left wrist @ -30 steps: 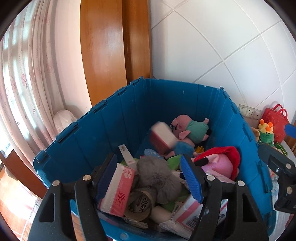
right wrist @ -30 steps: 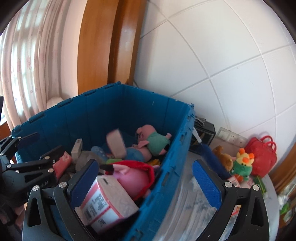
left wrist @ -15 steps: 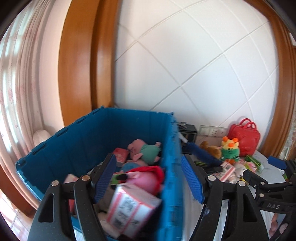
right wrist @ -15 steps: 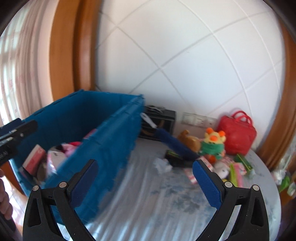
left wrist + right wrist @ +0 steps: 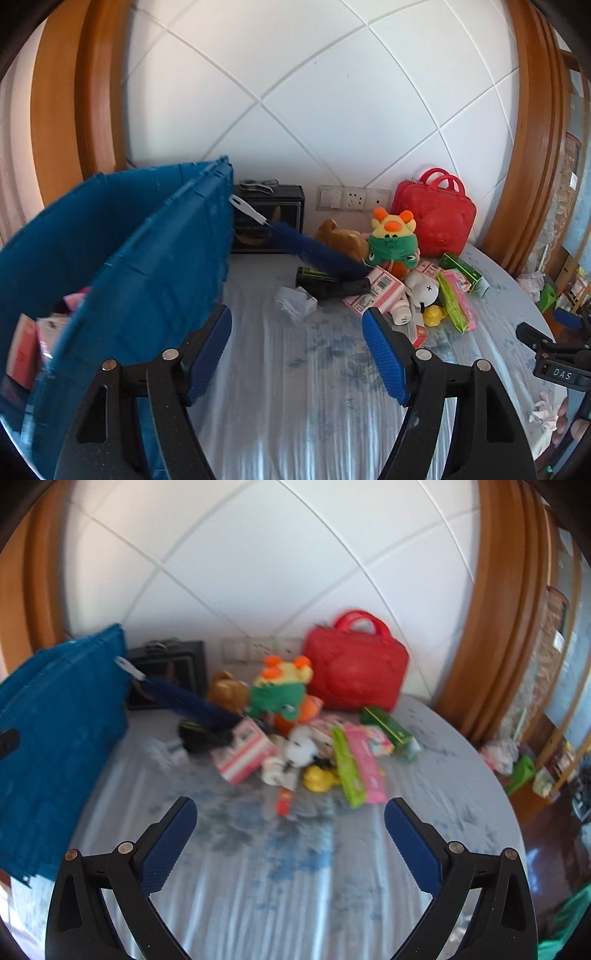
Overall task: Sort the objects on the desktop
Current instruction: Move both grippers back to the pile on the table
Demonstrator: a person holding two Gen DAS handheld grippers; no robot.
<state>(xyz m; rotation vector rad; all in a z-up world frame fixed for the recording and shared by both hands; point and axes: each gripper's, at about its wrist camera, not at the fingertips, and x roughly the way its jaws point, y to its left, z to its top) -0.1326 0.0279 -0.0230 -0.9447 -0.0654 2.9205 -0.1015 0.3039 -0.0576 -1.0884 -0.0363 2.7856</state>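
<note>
"DAS" reads on the right claw (image 5: 554,373) at four o'clock in the left view. Both claws, the left claw (image 5: 297,354) too, gape released over the bench (image 5: 295,406). A second ago they hung over the blue crate (image 5: 110,266); the toy pile (image 5: 295,738) now lies at twelve o'clock.

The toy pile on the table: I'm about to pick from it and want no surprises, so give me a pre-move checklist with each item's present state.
1. Left gripper open, nothing between its fingers: ok.
2. Right gripper open and unloaded: ok.
3. Bare tablecloth between both grippers and the pile: ok.
4. Blue bin within view for drop-off: ok.
5. Yellow duck free of neighbours: not ok, it touches the white toy.
6. Right wrist view sharp enough to aim: not ok, blurred.
</note>
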